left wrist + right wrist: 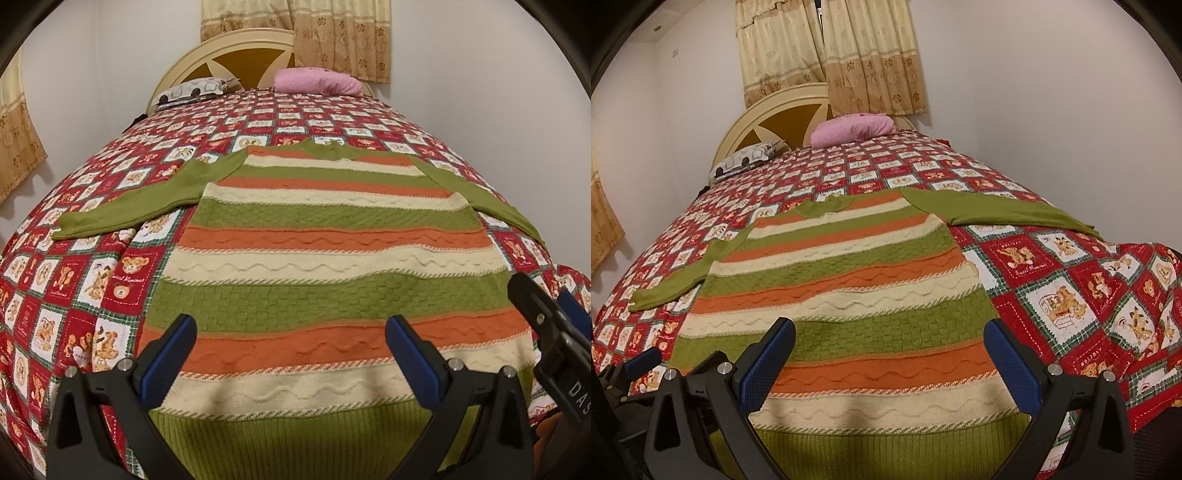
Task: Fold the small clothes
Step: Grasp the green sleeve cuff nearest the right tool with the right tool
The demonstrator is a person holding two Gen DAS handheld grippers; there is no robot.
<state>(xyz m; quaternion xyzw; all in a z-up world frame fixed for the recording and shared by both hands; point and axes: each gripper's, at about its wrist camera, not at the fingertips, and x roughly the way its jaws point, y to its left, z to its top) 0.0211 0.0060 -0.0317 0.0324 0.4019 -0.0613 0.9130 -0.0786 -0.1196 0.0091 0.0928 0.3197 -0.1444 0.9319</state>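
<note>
A striped knit sweater [332, 236], in green, orange and cream with green sleeves, lies flat on the bed, hem toward me, both sleeves spread out. It also shows in the right wrist view [849, 280]. My left gripper [291, 339] is open and empty, hovering just above the hem's left part. My right gripper [890, 347] is open and empty above the hem's right part. The right gripper also shows at the right edge of the left wrist view [550, 325], and the left gripper shows at the left edge of the right wrist view [635, 365].
The bed has a red patchwork teddy-bear quilt [92, 280]. A pink pillow [317, 81] and a grey patterned pillow [192, 90] lie at the cream headboard [221, 48]. Curtains [831, 51] hang behind. White walls stand close on both sides.
</note>
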